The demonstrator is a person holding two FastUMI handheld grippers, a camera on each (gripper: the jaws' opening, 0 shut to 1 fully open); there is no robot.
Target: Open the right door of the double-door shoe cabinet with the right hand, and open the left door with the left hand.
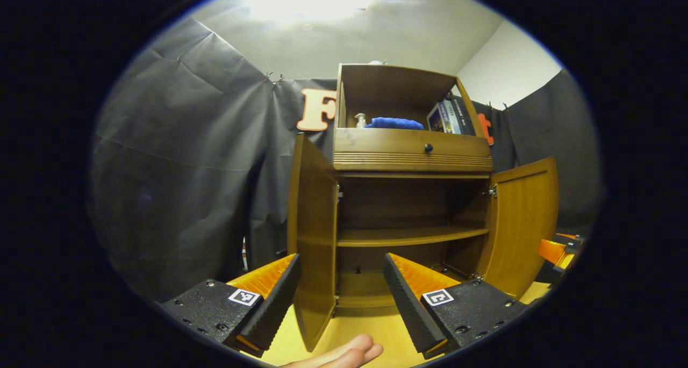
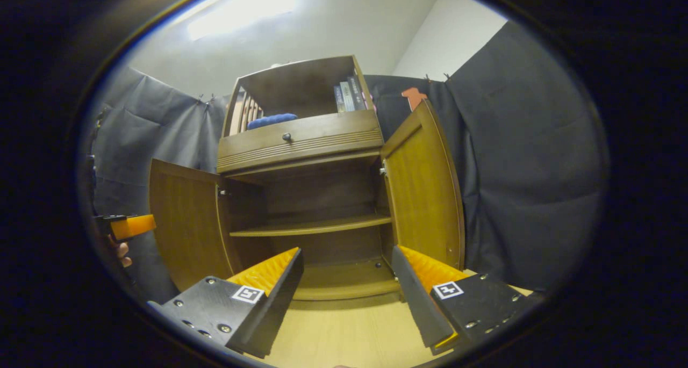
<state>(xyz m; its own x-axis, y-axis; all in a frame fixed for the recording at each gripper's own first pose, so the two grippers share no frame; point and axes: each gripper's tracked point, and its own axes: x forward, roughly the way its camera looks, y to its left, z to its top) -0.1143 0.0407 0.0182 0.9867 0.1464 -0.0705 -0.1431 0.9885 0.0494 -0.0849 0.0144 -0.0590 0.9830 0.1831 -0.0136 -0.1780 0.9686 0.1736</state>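
In the left gripper view, the shoe cabinet (image 1: 408,196) is standing at the centre, both doors swung wide. The left door (image 1: 314,233) is hanging edge-on at about 7 o'clock, its free edge sitting between the spread fingers of the left gripper (image 1: 341,298), which is gripping nothing. The right door (image 1: 524,223) is standing open at 4 o'clock, and past it at the far right the other gripper is peeking in. A hand (image 1: 344,354) is showing at 6 o'clock, over the pale wooden floor (image 1: 376,330).

In the right gripper view, the right gripper (image 2: 346,298) is pointing at the open cupboard, jaws spread and empty. The right door (image 2: 424,190) is standing at 2 o'clock, the left door (image 2: 185,223) at 9 o'clock with the other gripper beside it.

The doors look like stiff, solid wooden panels on hinges, moderately heavy and smooth-faced; the free vertical edge, away from the hinge, seems the best place to pinch, since no handle is visible. Both appear fully opened, so the task looks finished.

The left gripper view is showing a small bottle (image 1: 360,120) on the top shelf; the right gripper view is showing the slatted side of that shelf
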